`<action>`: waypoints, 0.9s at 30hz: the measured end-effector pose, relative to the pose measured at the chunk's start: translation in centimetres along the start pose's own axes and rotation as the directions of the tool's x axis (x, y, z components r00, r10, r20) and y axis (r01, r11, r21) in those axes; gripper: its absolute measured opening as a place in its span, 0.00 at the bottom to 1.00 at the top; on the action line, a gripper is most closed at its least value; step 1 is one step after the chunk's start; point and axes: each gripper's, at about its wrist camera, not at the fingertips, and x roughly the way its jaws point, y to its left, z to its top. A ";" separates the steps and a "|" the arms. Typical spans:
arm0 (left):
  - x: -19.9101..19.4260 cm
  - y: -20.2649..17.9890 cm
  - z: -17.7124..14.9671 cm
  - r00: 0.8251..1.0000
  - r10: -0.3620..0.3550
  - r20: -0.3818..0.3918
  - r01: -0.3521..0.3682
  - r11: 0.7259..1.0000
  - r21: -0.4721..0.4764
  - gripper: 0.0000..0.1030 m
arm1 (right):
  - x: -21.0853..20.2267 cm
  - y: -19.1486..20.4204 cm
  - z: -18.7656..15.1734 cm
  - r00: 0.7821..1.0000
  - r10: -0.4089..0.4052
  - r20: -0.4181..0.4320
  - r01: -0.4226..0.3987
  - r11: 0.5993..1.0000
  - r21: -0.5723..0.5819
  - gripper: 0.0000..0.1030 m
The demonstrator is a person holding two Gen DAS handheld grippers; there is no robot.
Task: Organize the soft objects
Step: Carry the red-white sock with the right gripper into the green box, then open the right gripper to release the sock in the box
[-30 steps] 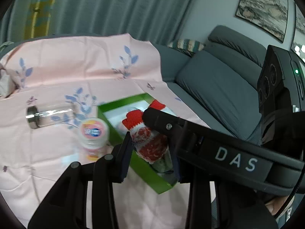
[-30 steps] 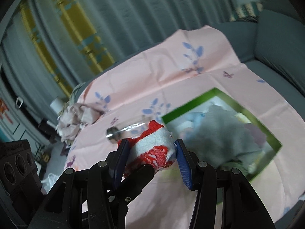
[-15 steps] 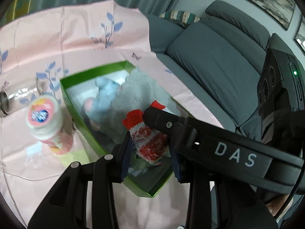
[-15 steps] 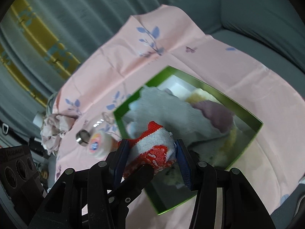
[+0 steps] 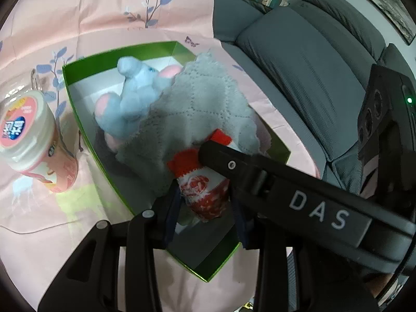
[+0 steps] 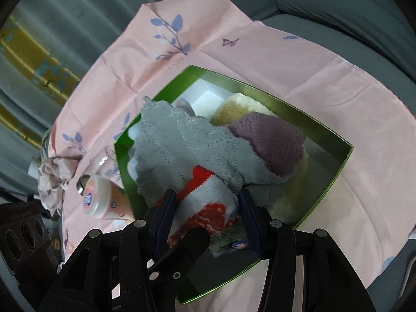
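Both grippers pinch one red-and-white sock (image 5: 205,192) — left gripper (image 5: 205,202), right gripper (image 6: 208,208) — low centre over the green box (image 6: 340,166), probably to drop it in.

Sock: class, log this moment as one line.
sock: held by both grippers | left, right: shut | over green box

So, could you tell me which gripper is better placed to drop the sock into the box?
Either: both the left gripper and right gripper clamp the sock together over the green box.
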 end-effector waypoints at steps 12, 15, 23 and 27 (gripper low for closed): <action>1.5 0.1 0.3 0.999 0.020 -0.049 -0.020 1.000 -0.004 0.36 | 0.8 -0.8 0.2 1.000 -0.021 -0.021 0.022 0.999 0.029 0.51; 1.8 0.0 0.4 0.998 0.021 -0.061 -0.022 1.000 -0.004 0.36 | 1.0 -1.0 0.3 1.000 -0.020 -0.019 0.020 0.999 0.035 0.51; 2.9 -0.1 1.3 0.991 0.044 -0.123 -0.046 0.999 -0.006 0.36 | 1.1 -1.1 0.4 1.000 -0.026 -0.015 0.027 0.999 0.033 0.51; 3.3 -0.1 1.5 0.988 0.051 -0.143 -0.052 0.999 -0.002 0.36 | 1.1 -1.1 0.5 0.999 -0.028 -0.016 0.028 0.999 0.032 0.51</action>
